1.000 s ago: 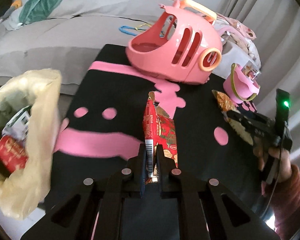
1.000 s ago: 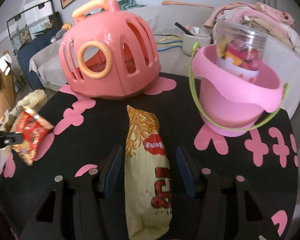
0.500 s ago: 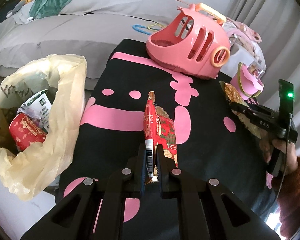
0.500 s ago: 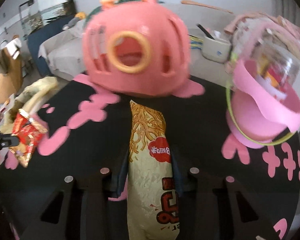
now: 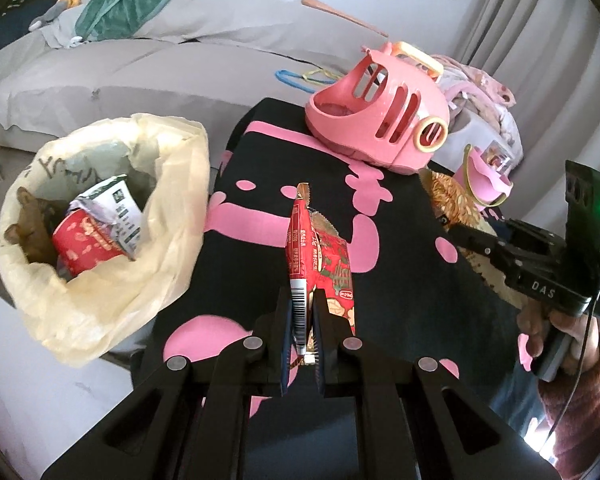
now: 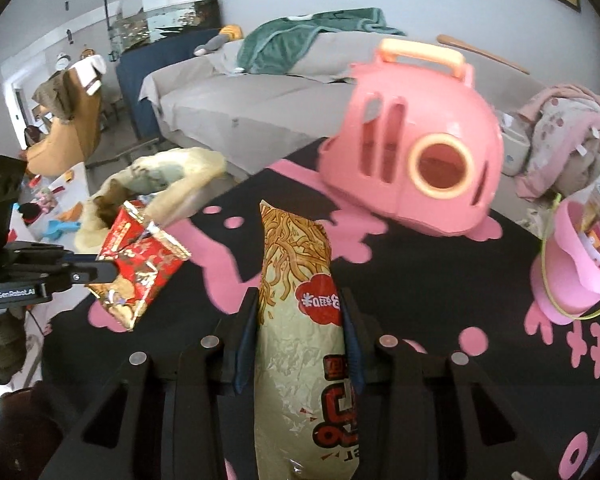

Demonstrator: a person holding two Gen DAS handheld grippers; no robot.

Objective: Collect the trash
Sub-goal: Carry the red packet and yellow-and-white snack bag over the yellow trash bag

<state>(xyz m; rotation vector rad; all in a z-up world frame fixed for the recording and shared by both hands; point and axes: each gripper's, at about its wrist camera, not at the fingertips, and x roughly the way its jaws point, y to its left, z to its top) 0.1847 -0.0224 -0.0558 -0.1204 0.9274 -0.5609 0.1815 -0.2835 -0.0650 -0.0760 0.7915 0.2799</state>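
Pinching a crinkly red foil wrapper (image 5: 320,264) edge-on, your left gripper (image 5: 303,316) hangs above the black-and-pink cloth (image 5: 400,264), right of the floppy cream trash bag (image 5: 139,264), whose mouth gapes open. Your right gripper (image 6: 300,332) clamps a puffy noodle packet (image 6: 300,320) over that cloth, near the slotted pink carrier (image 6: 416,164).

right tool (image 6: 297,322) grips a noodle packet (image 6: 300,320) above the black-and-pink table (image 6: 440,280), pink carrier (image 6: 416,152) behind
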